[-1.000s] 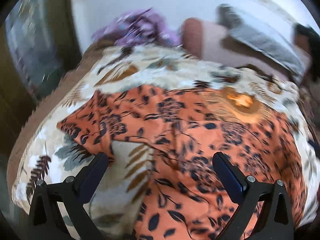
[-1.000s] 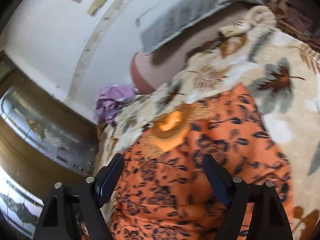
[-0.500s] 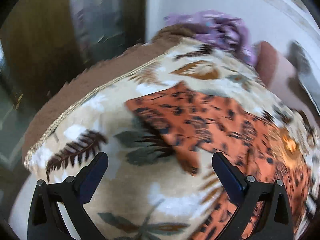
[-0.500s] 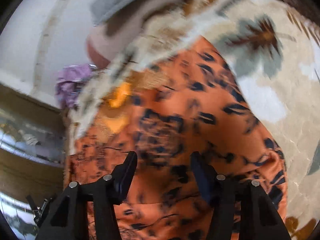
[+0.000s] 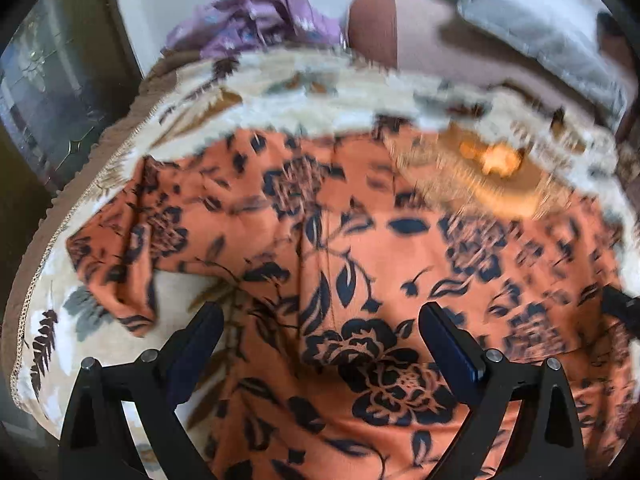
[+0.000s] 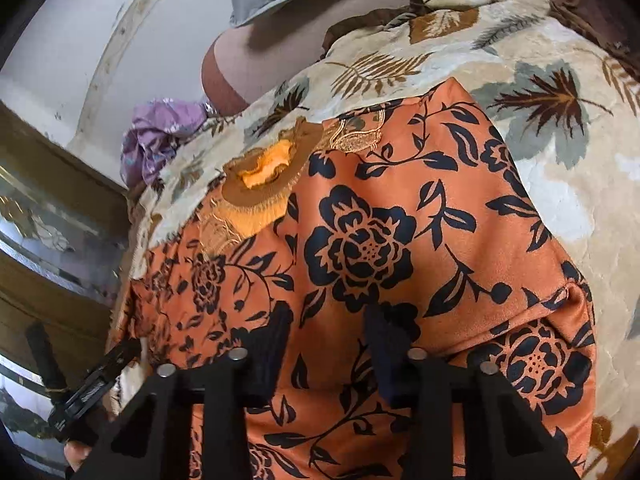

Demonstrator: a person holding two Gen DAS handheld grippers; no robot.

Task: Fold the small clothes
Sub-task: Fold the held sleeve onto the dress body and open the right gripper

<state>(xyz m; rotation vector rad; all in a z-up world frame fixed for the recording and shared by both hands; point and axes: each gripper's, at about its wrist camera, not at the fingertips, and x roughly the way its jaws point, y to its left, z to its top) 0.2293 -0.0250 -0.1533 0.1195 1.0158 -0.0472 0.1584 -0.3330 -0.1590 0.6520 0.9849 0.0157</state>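
My left claw (image 5: 320, 328) hangs with its jaws spread wide and nothing pinched, tilted down over the orange floral garment (image 5: 360, 280). The garment lies flat on the leaf-patterned blanket (image 5: 280, 92) that covers the bed, right under and ahead of this claw. One sleeve (image 5: 116, 248) runs out ahead and to the left of the left finger, ending on the blanket. The embroidered neckline (image 5: 492, 168) sits ahead and to the right, though that part of the view is smeared.

My right claw (image 6: 328, 336) is closing: its jaws stand narrow, with the garment's cloth (image 6: 360, 240) lying between the fingertips. I cannot tell whether the pads already press on the cloth. The neckline (image 6: 264, 184) is ahead and to the left of this claw, and the garment's far edge meets bare blanket (image 6: 560, 140) ahead and to the right.

Beyond both claws, at the far end of the bed, a crumpled purple cloth (image 5: 264, 16) lies beside a pinkish bolster (image 5: 384, 24), with a grey pillow (image 5: 540, 28) on top. I see no containers here.
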